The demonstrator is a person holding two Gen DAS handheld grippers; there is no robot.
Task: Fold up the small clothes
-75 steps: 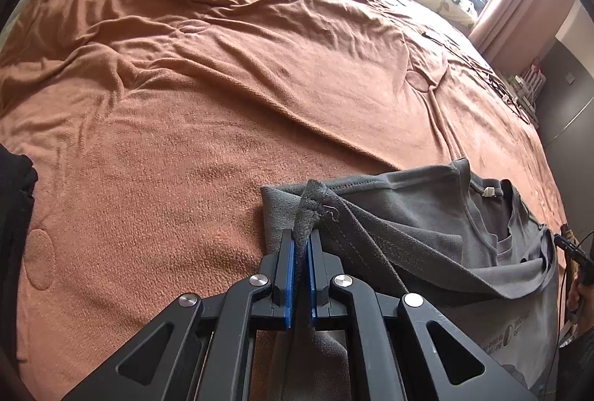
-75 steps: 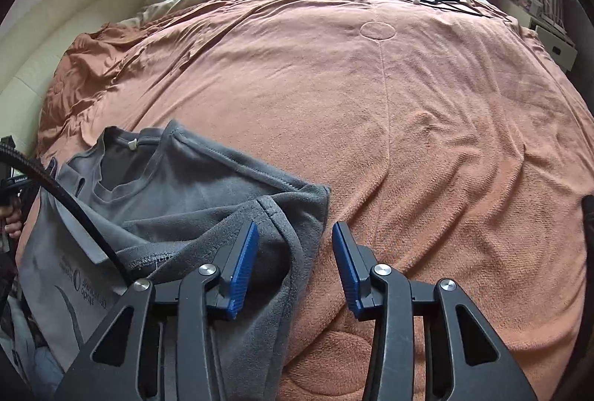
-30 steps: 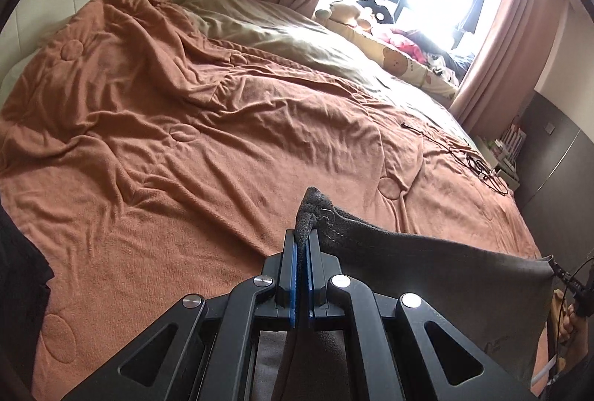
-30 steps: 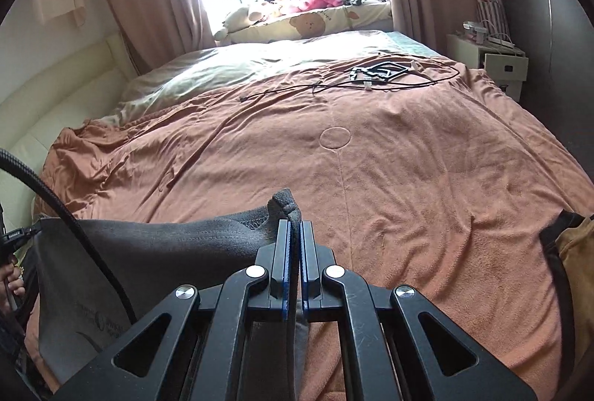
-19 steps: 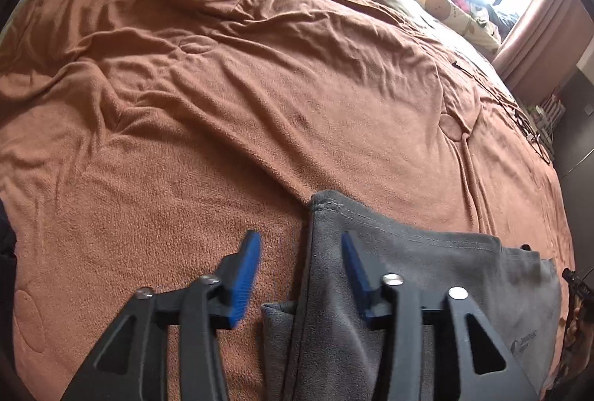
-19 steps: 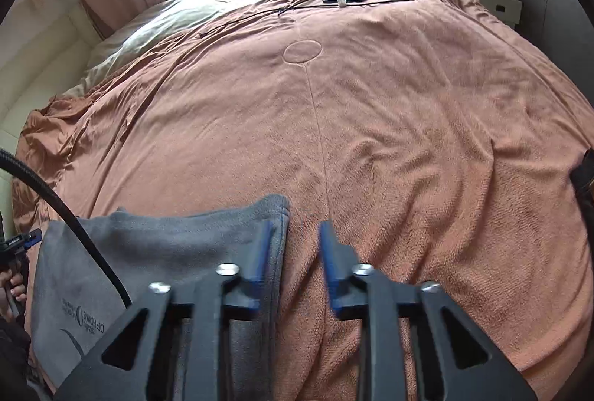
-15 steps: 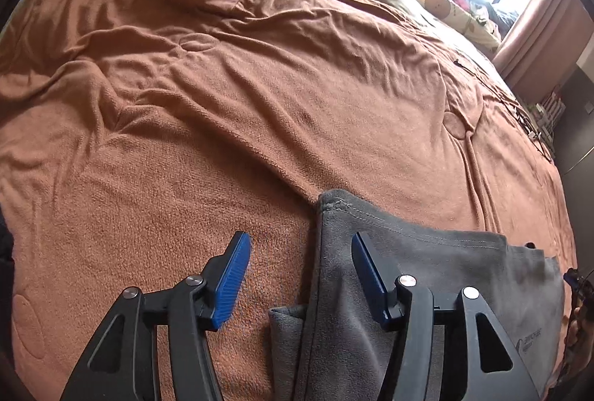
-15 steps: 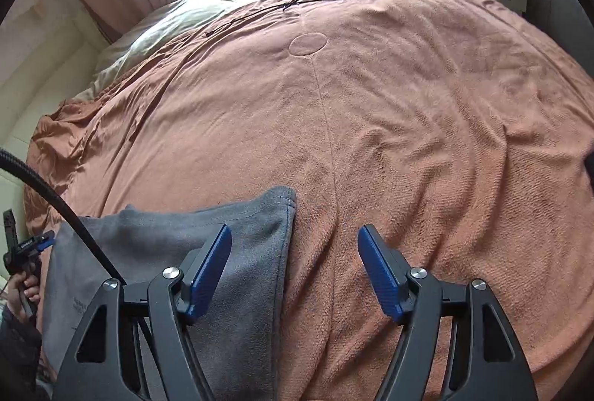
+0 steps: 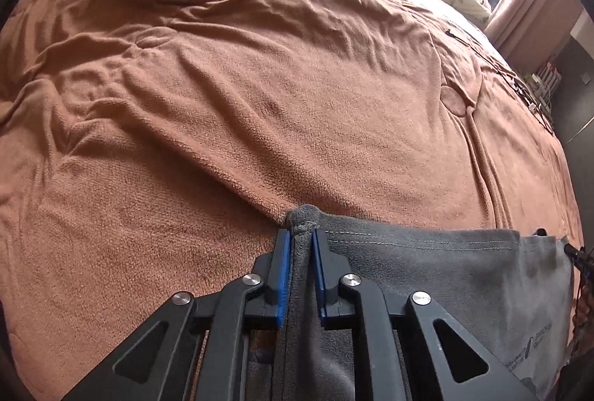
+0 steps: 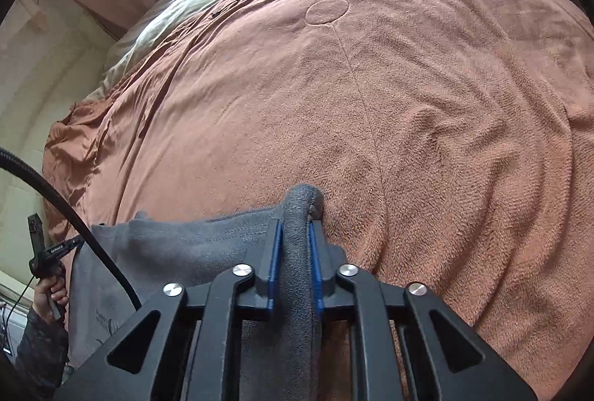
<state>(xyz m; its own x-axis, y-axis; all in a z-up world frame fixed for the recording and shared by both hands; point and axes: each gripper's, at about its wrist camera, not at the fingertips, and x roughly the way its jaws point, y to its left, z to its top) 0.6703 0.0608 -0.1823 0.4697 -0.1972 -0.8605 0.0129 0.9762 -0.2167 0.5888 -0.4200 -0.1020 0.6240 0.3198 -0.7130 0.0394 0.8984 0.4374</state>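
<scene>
left gripper (image 9: 300,245) re-closed on grey T-shirt (image 9: 427,275) corner | right gripper (image 10: 295,234) likewise clamped, both open half a second ago | next fold judged ready

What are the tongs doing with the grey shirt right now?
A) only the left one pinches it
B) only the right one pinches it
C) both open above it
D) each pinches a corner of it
D: the left tongs are shut on a bunched corner of the grey cotton shirt, and the right tongs are shut on another corner, with the shirt lying on the brown fleece blanket.
</scene>
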